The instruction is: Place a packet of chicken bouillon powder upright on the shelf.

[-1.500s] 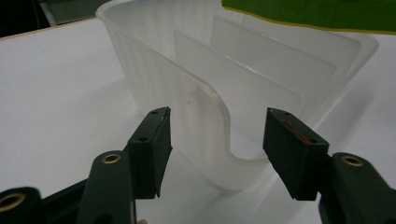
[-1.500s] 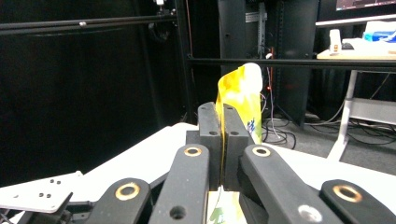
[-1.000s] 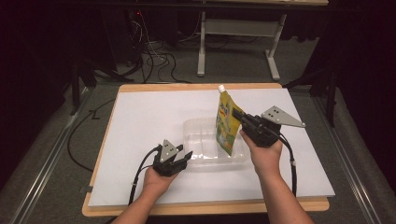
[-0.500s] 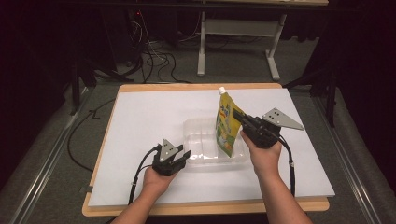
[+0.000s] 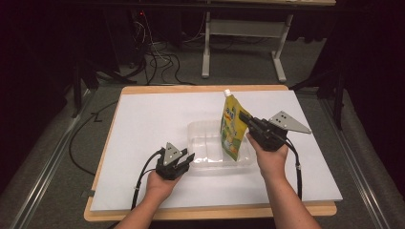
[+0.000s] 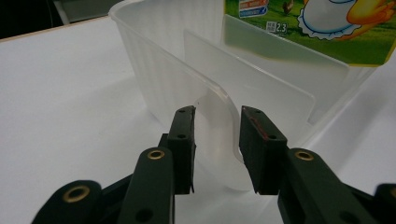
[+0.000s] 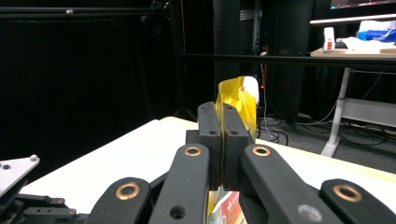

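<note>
From the high view, my right gripper holds the yellow pouch upright over the clear tray on the bench; lowering it in looks next. Left gripper view: fingers parted astride the tray's rim, not clamped. Right gripper view: fingers pinched on the pouch, its lower part hidden.

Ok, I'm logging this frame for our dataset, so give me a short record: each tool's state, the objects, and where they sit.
left tool: open, jaws either side of the tub's near wall
right tool: shut on pouch, holding it upright
pouch: yellow, white cap on top, lower end down in the tub
tub: clear plastic, divider inside, resting on the table
table: white top, wooden edge
</note>
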{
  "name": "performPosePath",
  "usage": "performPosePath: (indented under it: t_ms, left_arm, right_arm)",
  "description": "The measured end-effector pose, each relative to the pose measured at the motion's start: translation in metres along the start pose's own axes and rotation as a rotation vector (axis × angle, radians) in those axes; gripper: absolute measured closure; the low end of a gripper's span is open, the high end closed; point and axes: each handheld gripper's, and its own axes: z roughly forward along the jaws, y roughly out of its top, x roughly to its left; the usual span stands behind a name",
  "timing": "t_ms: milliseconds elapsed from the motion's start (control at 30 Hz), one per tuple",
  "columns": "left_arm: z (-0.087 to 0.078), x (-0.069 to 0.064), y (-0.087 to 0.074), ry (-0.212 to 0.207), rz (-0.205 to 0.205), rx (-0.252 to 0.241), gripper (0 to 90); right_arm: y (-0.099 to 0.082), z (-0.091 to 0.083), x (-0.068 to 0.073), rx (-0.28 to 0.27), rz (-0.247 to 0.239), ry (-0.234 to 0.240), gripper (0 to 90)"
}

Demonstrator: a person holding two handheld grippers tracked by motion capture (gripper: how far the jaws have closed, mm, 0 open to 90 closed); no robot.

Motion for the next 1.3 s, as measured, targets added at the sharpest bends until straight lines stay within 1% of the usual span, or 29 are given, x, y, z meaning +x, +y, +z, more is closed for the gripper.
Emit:
performPosePath:
  t_ms: [33, 200, 267, 333, 433, 533, 600, 667, 767, 800, 833, 900, 1000, 1033, 1067, 1167, 1300]
  left_arm:
    - [0.000, 0.000, 0.000, 0.000, 0.000, 0.000, 67.1]
    - [0.000, 0.001, 0.000, -0.004, -0.003, -0.001, 67.1]
    - [0.000, 0.001, 0.000, -0.005, -0.006, -0.001, 67.2]
    - [0.000, 0.001, 0.000, -0.007, -0.010, -0.002, 67.5]
    - [0.000, 0.001, 0.000, -0.010, -0.015, -0.001, 67.6]
    - [0.000, 0.001, 0.000, -0.009, -0.023, -0.006, 67.9]
    - [0.001, 0.002, 0.000, -0.010, -0.023, -0.007, 67.9]
    - [0.000, 0.002, 0.000, -0.011, -0.021, -0.004, 68.0]
    - [0.000, 0.002, 0.000, -0.009, -0.023, -0.005, 68.4]
    - [0.000, 0.001, 0.000, -0.015, -0.026, -0.004, 68.6]
    - [0.000, 0.002, 0.000, -0.008, -0.023, -0.007, 68.6]
    - [0.000, 0.002, 0.000, -0.009, -0.024, -0.007, 68.7]
    - [0.000, 0.003, 0.000, -0.015, -0.028, -0.006, 68.9]
    - [0.000, 0.003, 0.000, -0.016, -0.028, -0.005, 68.9]
    - [0.000, 0.003, 0.000, -0.016, -0.028, -0.005, 69.0]
    - [0.000, 0.003, 0.001, -0.015, -0.026, -0.004, 69.0]
    - [0.000, 0.003, 0.001, -0.013, -0.024, -0.003, 69.0]
  right_arm:
    - [0.000, 0.000, -0.001, -0.002, 0.005, -0.001, 90.0]
    - [0.000, -0.002, -0.001, 0.000, -0.008, -0.009, 90.0]
    - [0.001, -0.001, -0.004, 0.002, -0.020, -0.018, 90.0]
    - [0.001, -0.001, -0.008, 0.003, -0.015, -0.025, 90.0]
    - [0.000, 0.001, -0.009, 0.002, -0.011, -0.022, 90.0]
    - [-0.002, 0.002, -0.008, -0.005, -0.018, -0.016, 90.0]
    - [-0.002, 0.004, -0.007, -0.009, -0.033, -0.016, 90.0]
    - [-0.002, 0.004, -0.008, -0.012, -0.040, -0.023, 90.0]
    - [-0.004, 0.004, -0.009, -0.023, -0.038, -0.021, 90.0]
    - [-0.004, 0.004, -0.009, -0.028, -0.038, -0.019, 90.0]
    - [-0.005, 0.005, -0.008, -0.028, -0.041, -0.017, 90.0]
    - [-0.005, 0.005, -0.008, -0.030, -0.053, -0.020, 90.0]
    - [-0.005, 0.005, -0.009, -0.032, -0.047, -0.013, 90.0]
    - [-0.007, 0.004, -0.010, -0.035, -0.029, -0.001, 90.0]
    - [-0.009, 0.004, -0.009, -0.031, -0.026, 0.001, 90.0]
    - [-0.013, 0.003, -0.007, -0.022, -0.035, 0.000, 90.0]
    - [-0.016, 0.001, -0.007, -0.025, -0.007, 0.009, 90.0]
